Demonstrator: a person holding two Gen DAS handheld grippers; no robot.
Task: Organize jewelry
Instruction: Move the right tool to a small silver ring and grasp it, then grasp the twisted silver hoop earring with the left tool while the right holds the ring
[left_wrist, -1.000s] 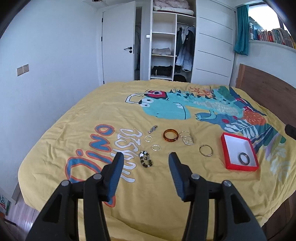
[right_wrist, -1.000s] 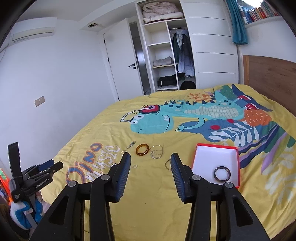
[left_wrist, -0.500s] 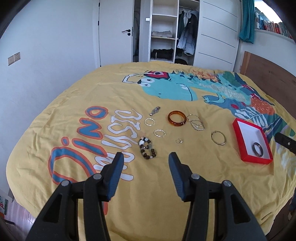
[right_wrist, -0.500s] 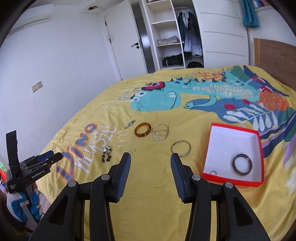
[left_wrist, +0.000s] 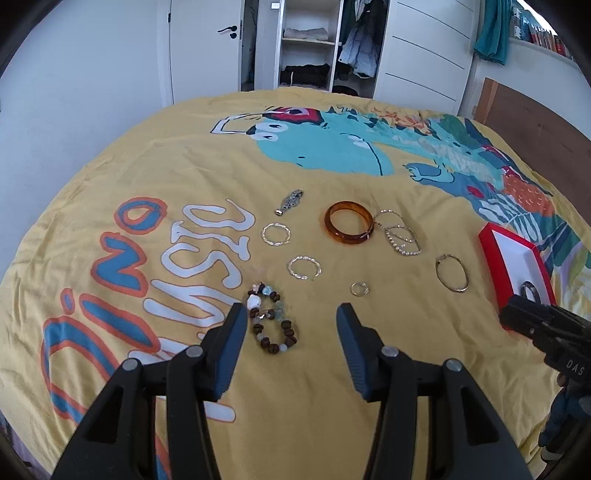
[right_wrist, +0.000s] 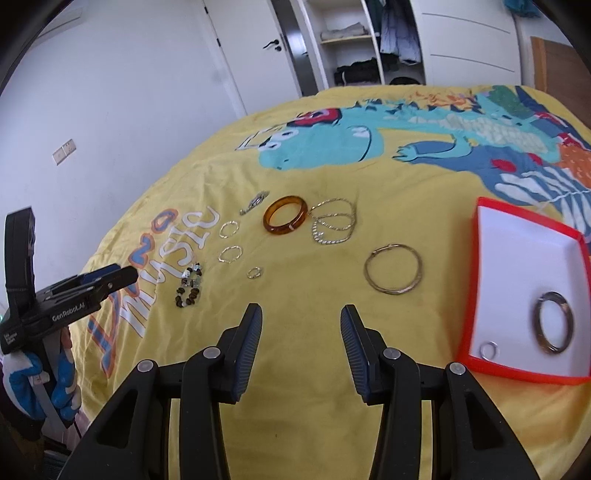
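Observation:
Jewelry lies spread on a yellow dinosaur bedspread (left_wrist: 184, 166). My left gripper (left_wrist: 291, 314) hangs open just above a brown beaded bracelet (left_wrist: 271, 321), which shows between its fingers. Beyond lie an amber bangle (left_wrist: 349, 227), several thin silver rings and chains (left_wrist: 400, 236), a small ring (left_wrist: 359, 288) and a large silver hoop (left_wrist: 452, 272). My right gripper (right_wrist: 301, 314) is open and empty over bare fabric, with the silver hoop (right_wrist: 393, 273) ahead to its right. A red-rimmed white tray (right_wrist: 476, 280) at right holds a dark metal ring (right_wrist: 554, 322) and a small ring (right_wrist: 489, 350).
A white wardrobe with open shelves (left_wrist: 306, 40) and a door (left_wrist: 203, 48) stand beyond the bed's far end. A wooden headboard (left_wrist: 535, 125) borders the right side. The person's blue-and-white gloved hand (right_wrist: 40, 376) holds the left gripper at the bed's left edge.
Both grippers have dropped and tipped down toward the bedspread, so the jewelry and tray look larger and nearer. The jaws keep the same width. No piece has moved.

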